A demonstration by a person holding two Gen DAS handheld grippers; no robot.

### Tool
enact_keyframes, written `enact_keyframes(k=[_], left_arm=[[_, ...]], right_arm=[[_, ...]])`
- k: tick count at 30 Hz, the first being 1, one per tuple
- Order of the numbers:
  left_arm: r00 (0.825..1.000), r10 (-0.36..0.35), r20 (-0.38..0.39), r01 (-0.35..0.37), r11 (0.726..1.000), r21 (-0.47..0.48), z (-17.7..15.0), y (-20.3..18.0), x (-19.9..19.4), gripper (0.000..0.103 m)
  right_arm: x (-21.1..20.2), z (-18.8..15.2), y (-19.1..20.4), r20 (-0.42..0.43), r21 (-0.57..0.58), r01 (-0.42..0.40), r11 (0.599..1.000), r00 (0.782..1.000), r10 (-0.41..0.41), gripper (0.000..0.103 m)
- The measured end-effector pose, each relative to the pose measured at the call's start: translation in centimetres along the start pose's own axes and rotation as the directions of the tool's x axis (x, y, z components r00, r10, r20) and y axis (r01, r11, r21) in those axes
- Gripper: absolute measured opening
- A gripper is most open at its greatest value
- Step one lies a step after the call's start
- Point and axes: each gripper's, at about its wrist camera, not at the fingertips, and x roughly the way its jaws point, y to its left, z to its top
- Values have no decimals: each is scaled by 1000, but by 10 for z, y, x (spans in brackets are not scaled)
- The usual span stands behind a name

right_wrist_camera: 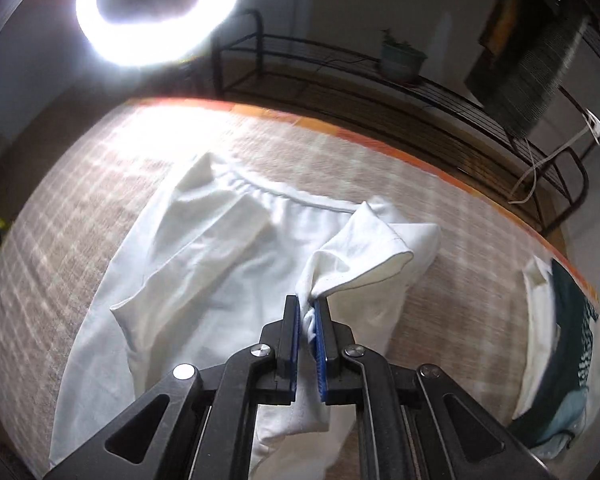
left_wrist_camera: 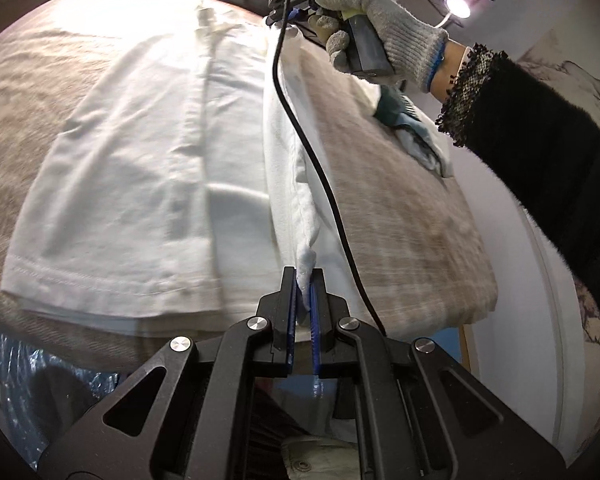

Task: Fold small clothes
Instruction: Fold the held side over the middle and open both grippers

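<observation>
On a bed-like surface covered with a beige checked blanket [left_wrist_camera: 400, 184], a white T-shirt [left_wrist_camera: 140, 184] lies spread out, one side already folded over the middle. Bottom hem nearest the left camera, stitched double line visible.

Left gripper [left_wrist_camera: 305, 280]: fingers closed, pinching a bunched bit of the shirt's white cloth at the hem end of its lifted edge. From that pinch the edge runs as a raised ridge up across the blanket toward the far end.

Right gripper [right_wrist_camera: 308, 312]: fingers closed on white cloth by the short sleeve [right_wrist_camera: 372, 248]. The sleeve hangs off the pinch, its hemmed opening curling to the right. Collar [right_wrist_camera: 284, 196] lies beyond it, gathered, toward the orange edge of the surface.

In the left view the right hand [left_wrist_camera: 384, 28], in a grey knit glove, wraps the handle of its gripper at the far end of the raised edge; fuzzy black sleeve [left_wrist_camera: 540, 168] behind it. A black cable [left_wrist_camera: 320, 184] trails from that tool down across the shirt and blanket.

Second garment, dark green and pale blue [right_wrist_camera: 572, 360], lies bunched at the right edge of the blanket, apart from the shirt.

Ring light [right_wrist_camera: 160, 12] glares above the far side. Black wire rack [right_wrist_camera: 440, 92] behind, holding a small potted plant [right_wrist_camera: 402, 58].
</observation>
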Motion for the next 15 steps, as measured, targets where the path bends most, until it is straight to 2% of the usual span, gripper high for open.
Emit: enact_keyframes(k=[4, 6, 7, 8, 9, 11, 13, 15], left_arm=[[999, 34, -4, -34, 999, 14, -2, 1, 1, 4], [999, 49, -13, -48, 998, 28, -2, -2, 1, 4], [998, 54, -15, -53, 998, 32, -2, -1, -2, 4], [999, 50, -14, -50, 998, 41, -2, -2, -5, 4], [999, 50, -11, -49, 997, 53, -2, -3, -8, 4], [998, 58, 8, -58, 995, 80, -3, -5, -18, 4], [997, 62, 36, -65, 993, 98, -4, -3, -31, 14], [996, 72, 57, -77, 992, 99, -4, 0, -41, 15]], right_arm=[[17, -1, 21, -30, -27, -2, 1000, 1000, 1, 5], [25, -2, 25, -48, -30, -39, 999, 998, 37, 12], [26, -4, 24, -57, -26, -73, 997, 996, 71, 27], [26, -5, 23, -62, -18, -99, 995, 993, 98, 34], [22, -5, 20, -57, 0, -146, 989, 988, 146, 34], [7, -7, 6, -9, 52, -260, 964, 965, 261, 34], [-13, -10, -24, 81, 139, -382, 913, 924, 374, 34], [-26, -18, -59, 145, 240, -415, 877, 909, 390, 34]])
